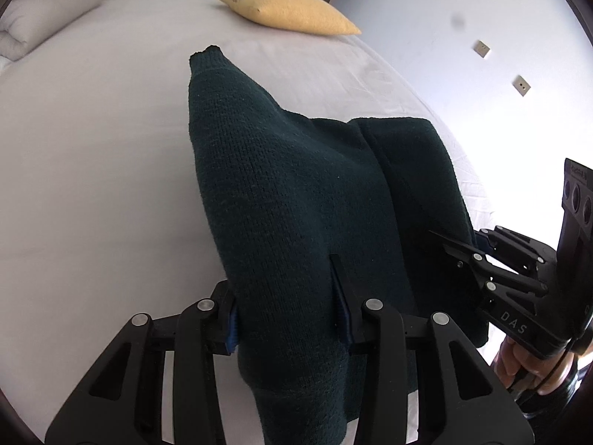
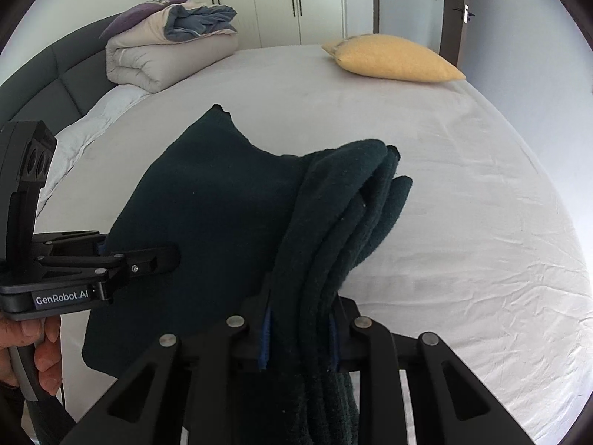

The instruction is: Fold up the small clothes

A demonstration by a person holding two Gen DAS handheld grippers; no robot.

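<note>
Both grippers angle downward: the left gripper [image 1: 289, 315] and right gripper [image 2: 300, 337] each clamp dark knit fabric [image 1: 289, 193] between their blue pads.

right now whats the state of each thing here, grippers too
sweater: dark green, partly folded, lifted off the bed at its near edge by both grippers
left gripper: shut on the sweater
right gripper: shut on bunched sweater layers
bed: sheet bare, lightly wrinkled
cushion: yellow, lying at the far edge
duvet: folded, stacked by the headboard
</note>
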